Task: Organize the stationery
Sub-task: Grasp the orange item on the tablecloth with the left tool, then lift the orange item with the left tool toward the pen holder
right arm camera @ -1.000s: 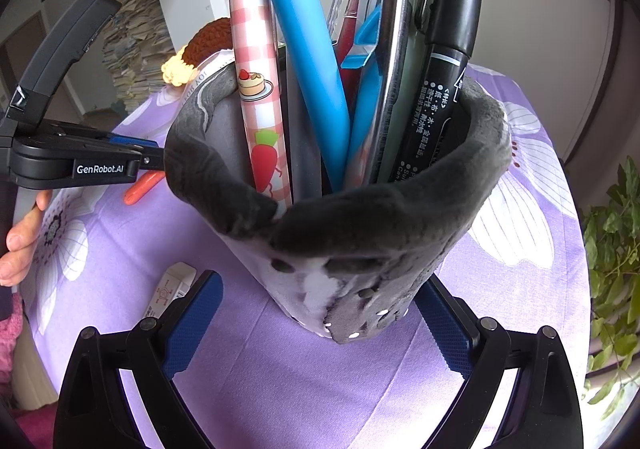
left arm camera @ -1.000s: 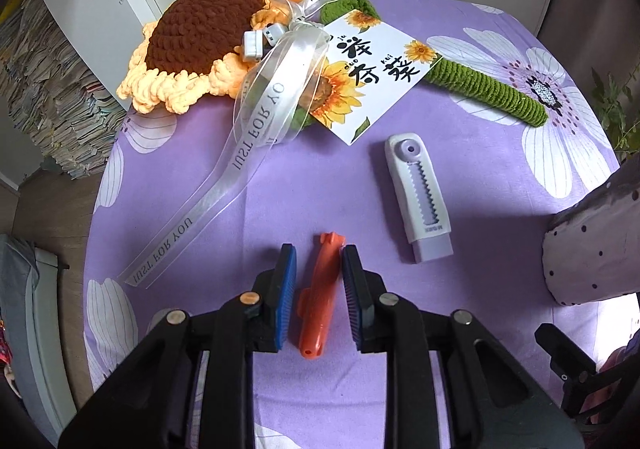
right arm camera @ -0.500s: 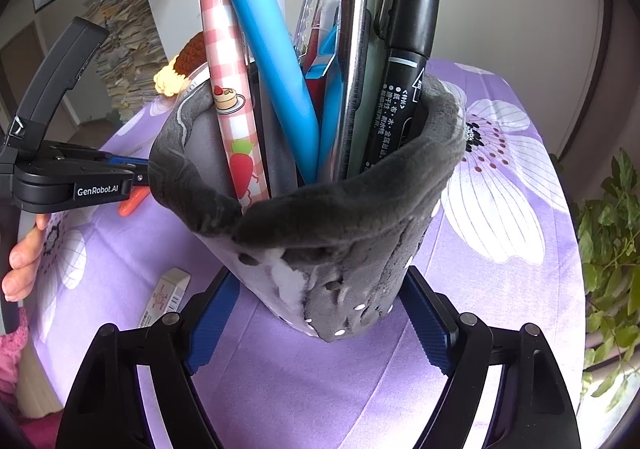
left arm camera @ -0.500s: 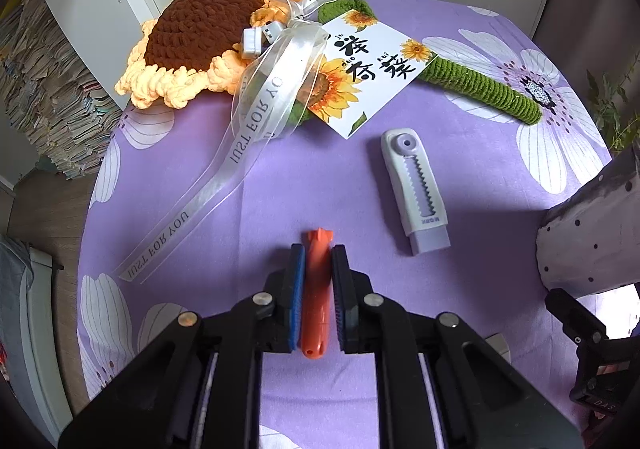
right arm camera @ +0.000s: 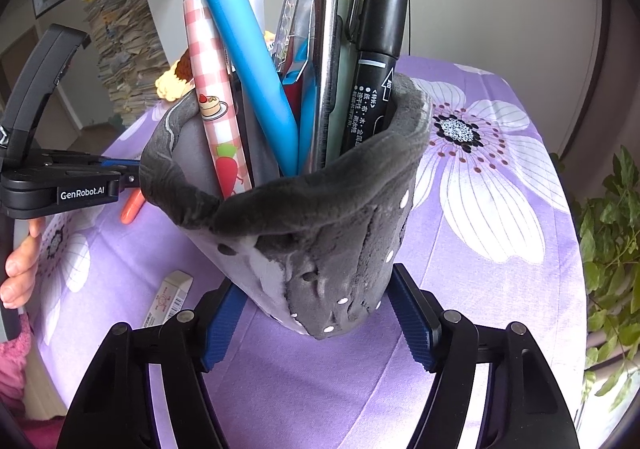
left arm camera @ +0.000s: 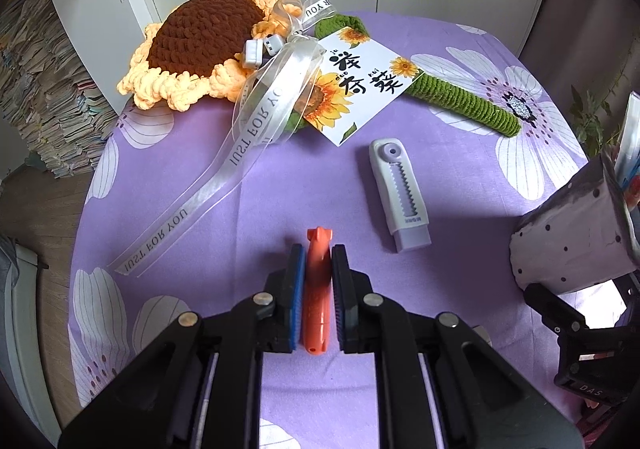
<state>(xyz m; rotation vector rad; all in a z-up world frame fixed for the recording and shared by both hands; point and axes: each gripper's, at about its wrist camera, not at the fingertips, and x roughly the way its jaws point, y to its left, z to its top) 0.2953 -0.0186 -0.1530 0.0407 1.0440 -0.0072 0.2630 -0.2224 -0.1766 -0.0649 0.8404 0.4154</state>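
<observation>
Left gripper: the left gripper (left arm camera: 317, 269) pinched a small orange plastic cutter (left arm camera: 317, 289) lengthwise between its blue pads, the cutter lying low at about 6 o'clock of the purple flower-print tablecloth (left arm camera: 200, 189).
Why held so: gripping the flat sides probably kept the narrow cutter aligned for lifting toward the holder.
Right gripper: the right gripper (right arm camera: 316, 325) had just been closing and now squeezed the base of a soft grey dotted fabric pen holder (right arm camera: 328, 241), likely steadying it.
Holder contents: a blue pen (right arm camera: 248, 61), a pink checked pen (right arm camera: 212, 97) and a black marker (right arm camera: 376, 49) stood crowded upright, leaving little gap.
Holder's place: at 3 o'clock from the cutter, at the cloth's right edge.
Other stationery: a white-grey sliding cutter (left arm camera: 400, 193) lay at 1 o'clock, apart; a white eraser (right arm camera: 170, 297) lay beside the holder.
Obstacles: a crocheted sunflower (left arm camera: 200, 45) with ribbon (left arm camera: 248, 137) filled 11 to 12 o'clock.
Open room: bare cloth lay between cutter and holder; the table edge curved close behind the holder.
</observation>
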